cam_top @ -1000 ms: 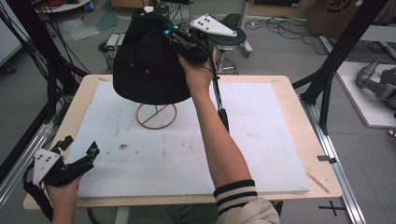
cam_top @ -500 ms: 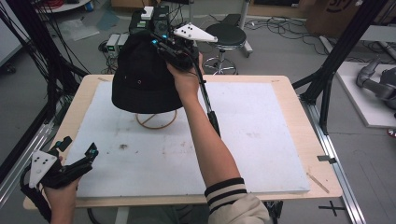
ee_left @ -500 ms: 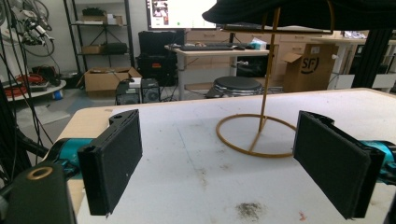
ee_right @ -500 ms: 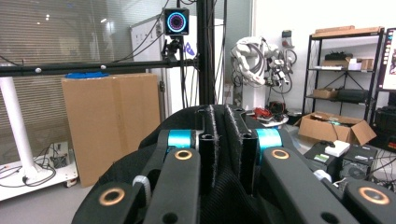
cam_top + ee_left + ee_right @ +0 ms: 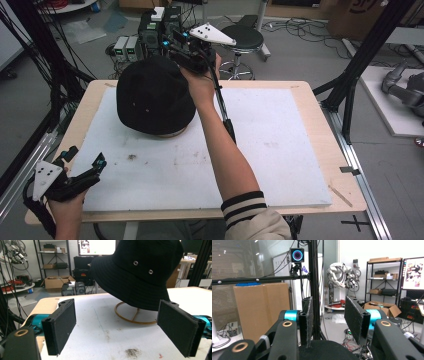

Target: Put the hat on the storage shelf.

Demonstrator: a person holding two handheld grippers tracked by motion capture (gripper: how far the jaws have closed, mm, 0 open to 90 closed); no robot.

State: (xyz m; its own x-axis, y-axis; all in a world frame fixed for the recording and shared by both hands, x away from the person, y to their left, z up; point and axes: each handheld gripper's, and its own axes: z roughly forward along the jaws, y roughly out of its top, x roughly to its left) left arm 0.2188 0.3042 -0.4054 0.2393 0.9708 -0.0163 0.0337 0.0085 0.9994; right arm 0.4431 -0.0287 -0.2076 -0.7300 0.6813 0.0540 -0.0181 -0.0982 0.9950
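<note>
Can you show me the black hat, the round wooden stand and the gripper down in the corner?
Black fabric bucket hat (image 5: 152,95), high view, crown.
Round wooden ring stand (image 5: 125,316), left gripper view, front rim.
Left gripper (image 5: 85,159), high view, between its fingertips.

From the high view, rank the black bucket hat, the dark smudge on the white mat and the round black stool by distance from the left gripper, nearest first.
From the left gripper, low at the table's left:
1. Dark smudge, on the white mat just right of it.
2. Black bucket hat, on its stand farther up the mat.
3. Round black stool, on the floor beyond the table.

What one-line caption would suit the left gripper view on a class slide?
Open left tool faces a black bucket hat perched on a wooden ring stand on the white table mat.
</note>
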